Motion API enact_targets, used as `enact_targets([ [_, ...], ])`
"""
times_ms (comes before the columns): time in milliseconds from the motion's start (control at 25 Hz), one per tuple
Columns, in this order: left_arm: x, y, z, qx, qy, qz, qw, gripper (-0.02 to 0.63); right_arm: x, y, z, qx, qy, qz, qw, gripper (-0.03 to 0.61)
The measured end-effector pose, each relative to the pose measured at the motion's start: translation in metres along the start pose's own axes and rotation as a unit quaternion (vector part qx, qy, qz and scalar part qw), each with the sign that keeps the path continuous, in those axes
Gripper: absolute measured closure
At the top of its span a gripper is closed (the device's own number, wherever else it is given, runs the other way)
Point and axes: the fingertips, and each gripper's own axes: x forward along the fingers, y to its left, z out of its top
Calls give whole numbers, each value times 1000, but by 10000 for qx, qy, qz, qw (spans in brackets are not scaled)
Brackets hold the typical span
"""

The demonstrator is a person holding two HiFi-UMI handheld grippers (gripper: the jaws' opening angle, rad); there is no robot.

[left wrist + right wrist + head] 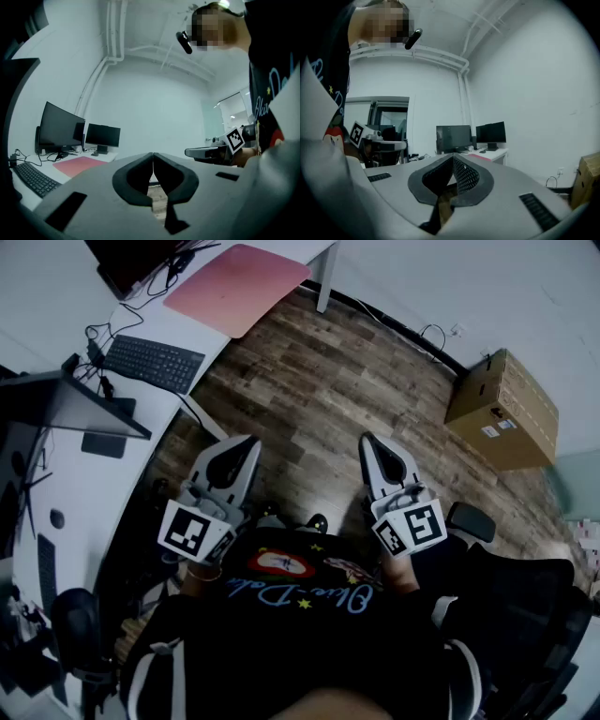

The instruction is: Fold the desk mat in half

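Jaws closed and empty on my left gripper [246, 446] and right gripper [372, 446], both over the wood floor [309, 381]. Pink desk mat [236, 285] lies flat on the desk [66, 465] around 11 o'clock.

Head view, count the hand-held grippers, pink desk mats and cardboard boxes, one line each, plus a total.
Hand-held grippers: 2, the left hand-held gripper and the right hand-held gripper
Pink desk mat: 1
Cardboard box: 1
Total: 4
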Motion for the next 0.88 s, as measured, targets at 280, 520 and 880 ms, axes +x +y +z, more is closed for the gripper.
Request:
enact_targets([
  [280,3,-9,0,39,-11,-15,10000,612,-6,-5,1,13,-24,16,10000,580],
  [520,5,-15,0,59,4,13,10000,612,-13,-11,2,8,-121,-17,9999,580],
  [880,20,-32,-3,164,97,38,9998,611,-31,-34,0,-150,-57,-111,9998,577],
])
